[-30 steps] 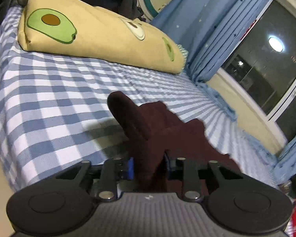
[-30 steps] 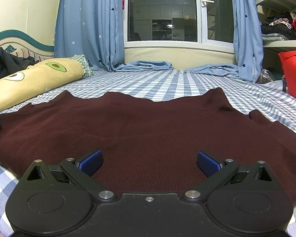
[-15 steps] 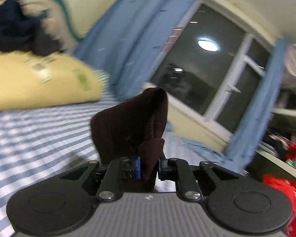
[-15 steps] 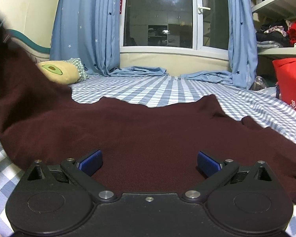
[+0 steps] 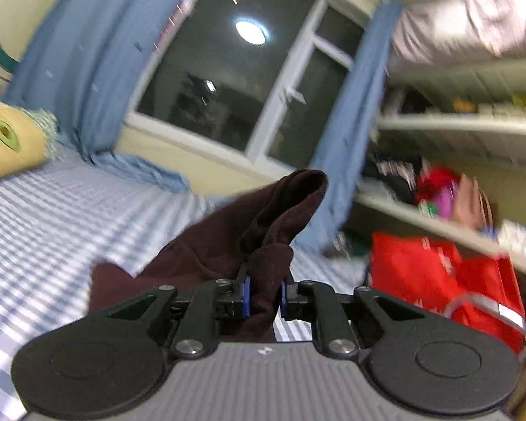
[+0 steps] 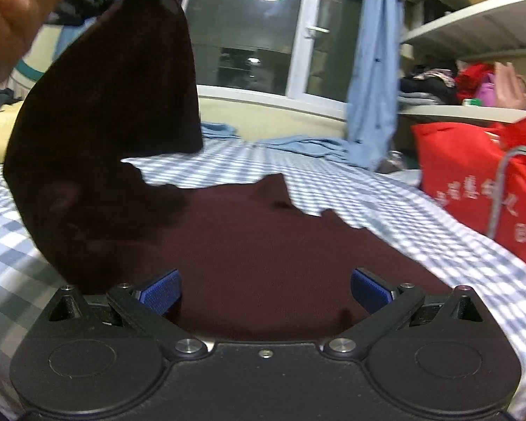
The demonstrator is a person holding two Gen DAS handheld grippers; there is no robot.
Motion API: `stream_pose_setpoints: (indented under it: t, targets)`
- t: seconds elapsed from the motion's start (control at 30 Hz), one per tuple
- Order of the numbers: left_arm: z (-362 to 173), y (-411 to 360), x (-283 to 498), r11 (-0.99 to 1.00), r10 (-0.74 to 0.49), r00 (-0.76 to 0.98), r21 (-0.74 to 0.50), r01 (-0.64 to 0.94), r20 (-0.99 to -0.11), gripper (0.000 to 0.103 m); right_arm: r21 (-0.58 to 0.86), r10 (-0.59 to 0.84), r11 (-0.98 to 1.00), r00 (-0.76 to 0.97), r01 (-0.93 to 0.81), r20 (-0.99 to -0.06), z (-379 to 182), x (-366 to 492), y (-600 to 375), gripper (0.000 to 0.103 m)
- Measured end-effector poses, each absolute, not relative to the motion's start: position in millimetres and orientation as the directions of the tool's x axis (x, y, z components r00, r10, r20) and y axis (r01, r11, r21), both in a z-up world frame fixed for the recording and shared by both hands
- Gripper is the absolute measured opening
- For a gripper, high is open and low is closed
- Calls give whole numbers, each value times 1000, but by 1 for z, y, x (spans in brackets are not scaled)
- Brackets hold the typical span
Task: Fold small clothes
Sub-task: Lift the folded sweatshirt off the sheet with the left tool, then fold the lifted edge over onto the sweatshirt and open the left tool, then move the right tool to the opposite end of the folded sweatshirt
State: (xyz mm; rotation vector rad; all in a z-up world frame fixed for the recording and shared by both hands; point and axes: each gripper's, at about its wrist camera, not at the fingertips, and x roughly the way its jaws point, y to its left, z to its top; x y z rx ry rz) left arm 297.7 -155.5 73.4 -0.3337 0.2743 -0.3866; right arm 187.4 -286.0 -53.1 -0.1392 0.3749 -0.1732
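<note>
The maroon sweater lies mostly flat on the blue-checked bed, its body spread before the right tongs and running away toward the window. One side of it is lifted: a broad flap rises from the bed at the left of the right wrist view and climbs to the top left, where the left tongs hold it. The left tongs are closed on a bunched fold of the sweater, the cloth pinched between the blue pads and standing up above them in a crumpled peak that leans toward the window. The right tongs are open, the pads wide apart and just over the near part of the sweater; whether they touch the cloth cannot be told.

In the right wrist view the person's hand on the left tongs is blurred and cut by the frame edge. The lifted flap hides the curtain and part of the bed behind it. The sweater's near hem is covered by the body of the right tongs. The left wrist view is smeared by motion, so the shelves right of the window are hard to read. A red bag stands right of the bed, below the shelves, and a yellow avocado-print pillow lies on the bed left of the window.
</note>
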Motion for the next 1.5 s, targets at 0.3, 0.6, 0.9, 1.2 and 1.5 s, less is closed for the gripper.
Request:
stream_pose_setpoints:
  t: [0.3, 0.6, 0.9, 1.2, 1.5]
  targets:
    - [26, -187, 290, 886, -457, 819, -265, 381, -348, 15, -153, -265, 963, 873, 221, -409, -68, 163, -321, 103]
    - [-1, -197, 276, 894, -442, 736, -190, 405, -512, 17, -140, -290, 957, 849, 255, -441, -79, 144, -340, 103]
    - [-11, -183, 262, 905, -417, 732, -173, 388, -539, 44, -89, -307, 950, 839, 300, -449, -80, 132, -365, 103]
    - [-3, -181, 239, 899, -428, 742, -156, 410, -515, 81, -40, -285, 953, 848, 299, -448, -77, 132, -369, 103]
    - [29, -146, 192, 941, -327, 852, -55, 335, -409, 101, 153, -135, 970, 943, 188, -303, -61, 120, -381, 103]
